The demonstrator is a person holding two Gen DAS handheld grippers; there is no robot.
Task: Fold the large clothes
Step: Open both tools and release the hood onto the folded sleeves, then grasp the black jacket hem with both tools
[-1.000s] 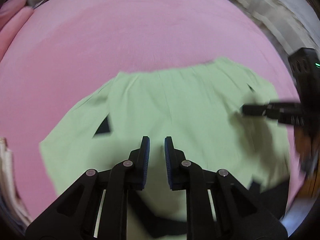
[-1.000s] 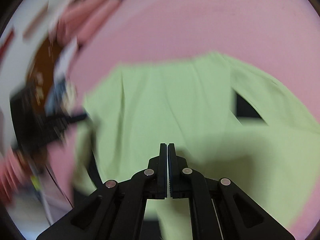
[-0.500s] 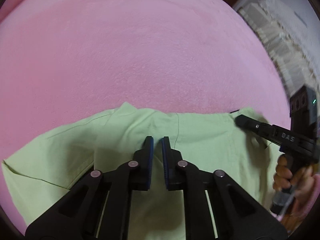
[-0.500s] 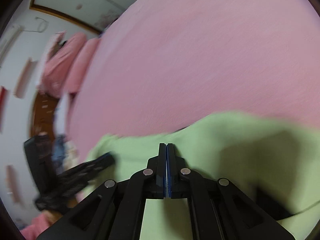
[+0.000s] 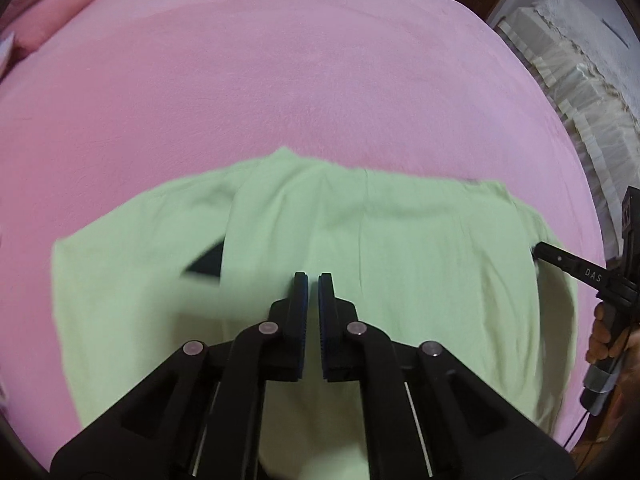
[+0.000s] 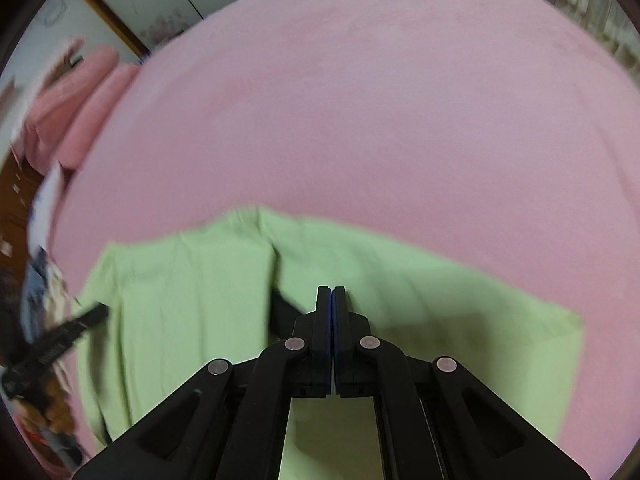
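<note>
- I see the pale green garment (image 5: 400, 248) spread flat on the pink bedcover (image 5: 280, 80), lying in the near half of the bed with its far edge running roughly across the middle of both views
- My left gripper (image 5: 313, 280) points steeply down over the middle of the cloth; its jaws stand almost together with only a narrow slit between the blue pads, and nothing is caught in that slit
- My right gripper (image 6: 331, 292) points down over the garment (image 6: 192, 300) too, its jaws pressed fully together and empty
- In the left wrist view the right gripper (image 5: 538, 250) shows at the cloth's right edge, held by a hand (image 5: 600, 336)
- A small dark triangular patch (image 5: 208, 264) shows on the left part of the cloth
- Pink pillows (image 6: 80, 112) lie at the far left of the bed
- Whether either tip touches the cloth I cannot tell
</note>
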